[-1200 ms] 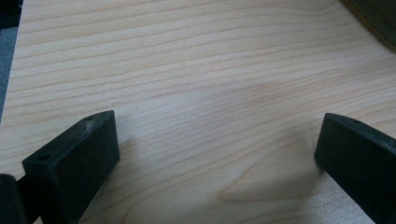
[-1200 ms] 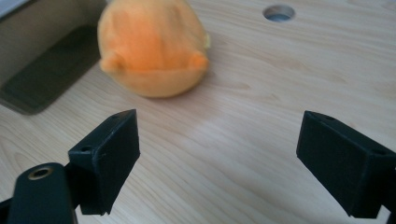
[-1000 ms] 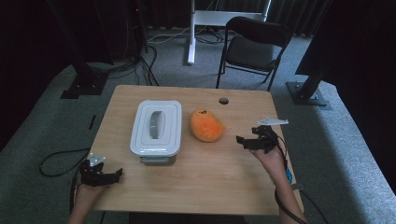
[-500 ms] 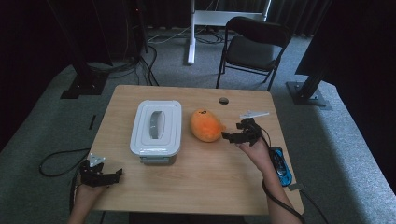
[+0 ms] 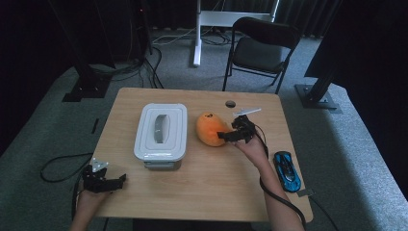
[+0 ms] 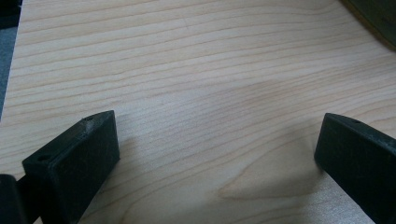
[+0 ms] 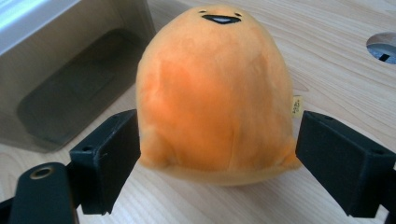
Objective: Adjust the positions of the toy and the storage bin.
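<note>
An orange egg-shaped plush [image 5: 209, 128] with a small face lies near the middle of the table, just right of a white lidded box [image 5: 161, 130]. My right gripper [image 5: 225, 136] is at the plush's right end, open. In the right gripper view the plush [image 7: 215, 93] sits between the two black jaws, one close on each side, its body not squeezed. My left gripper [image 5: 114, 182] rests open at the table's front left corner. In the left gripper view it [image 6: 215, 140] has only bare wood between its jaws.
A blue toy car [image 5: 286, 168] lies at the table's right edge, beside my right forearm. A round cable hole [image 5: 230, 103] is behind the plush. The box's translucent wall [image 7: 70, 70] stands just past the plush. A black chair [image 5: 262, 48] is beyond the table.
My right gripper has travelled left across the table from near the right edge to the plush, and its jaws now straddle it. The left gripper has stayed put.
</note>
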`<state>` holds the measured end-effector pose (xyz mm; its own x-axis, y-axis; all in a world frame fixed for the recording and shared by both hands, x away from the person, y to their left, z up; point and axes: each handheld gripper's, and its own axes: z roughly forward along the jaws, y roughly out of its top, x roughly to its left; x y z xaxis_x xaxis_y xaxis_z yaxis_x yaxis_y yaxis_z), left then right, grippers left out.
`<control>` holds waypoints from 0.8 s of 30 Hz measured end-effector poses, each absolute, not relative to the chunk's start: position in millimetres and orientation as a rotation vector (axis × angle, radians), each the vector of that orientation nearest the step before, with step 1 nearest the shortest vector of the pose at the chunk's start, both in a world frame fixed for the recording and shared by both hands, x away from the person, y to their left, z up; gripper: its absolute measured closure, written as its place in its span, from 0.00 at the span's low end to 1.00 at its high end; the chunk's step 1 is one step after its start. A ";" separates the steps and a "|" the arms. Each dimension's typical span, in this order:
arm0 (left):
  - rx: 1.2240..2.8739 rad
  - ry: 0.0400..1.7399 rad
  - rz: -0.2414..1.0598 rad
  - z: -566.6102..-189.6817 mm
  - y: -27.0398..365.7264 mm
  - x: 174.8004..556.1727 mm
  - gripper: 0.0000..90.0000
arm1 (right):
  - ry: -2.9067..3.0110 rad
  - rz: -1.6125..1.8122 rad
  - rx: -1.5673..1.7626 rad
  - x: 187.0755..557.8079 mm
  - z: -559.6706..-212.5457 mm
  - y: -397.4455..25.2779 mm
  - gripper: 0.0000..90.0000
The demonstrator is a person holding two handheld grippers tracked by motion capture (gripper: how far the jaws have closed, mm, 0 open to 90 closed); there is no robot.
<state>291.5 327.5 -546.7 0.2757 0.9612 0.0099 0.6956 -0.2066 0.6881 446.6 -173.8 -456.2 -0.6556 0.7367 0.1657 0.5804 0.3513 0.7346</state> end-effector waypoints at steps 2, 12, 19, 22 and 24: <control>1.980 1.484 0.603 -546.7 327.5 291.4 0.00 | 2.422 1.176 1.201 451.4 -458.2 -170.6 0.15; 1.983 1.479 0.601 -546.7 327.8 291.0 0.00 | 2.448 1.141 1.220 469.2 -463.9 -156.5 0.15; 1.983 1.479 0.601 -546.7 327.8 291.0 0.00 | 2.457 1.112 1.220 474.2 -470.0 -149.3 0.15; 1.983 1.479 0.601 -546.7 327.8 291.0 0.00 | 2.462 1.119 1.224 474.8 -472.8 -148.3 0.15; 1.983 1.479 0.601 -546.7 327.8 291.0 0.00 | 2.467 1.125 1.234 474.2 -476.0 -146.2 0.15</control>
<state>291.0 327.8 -546.7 0.2812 0.9596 0.0102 0.6945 -0.2108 0.6879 474.2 -146.2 -476.0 -0.6459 0.7427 0.1767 0.6204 0.3758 0.6884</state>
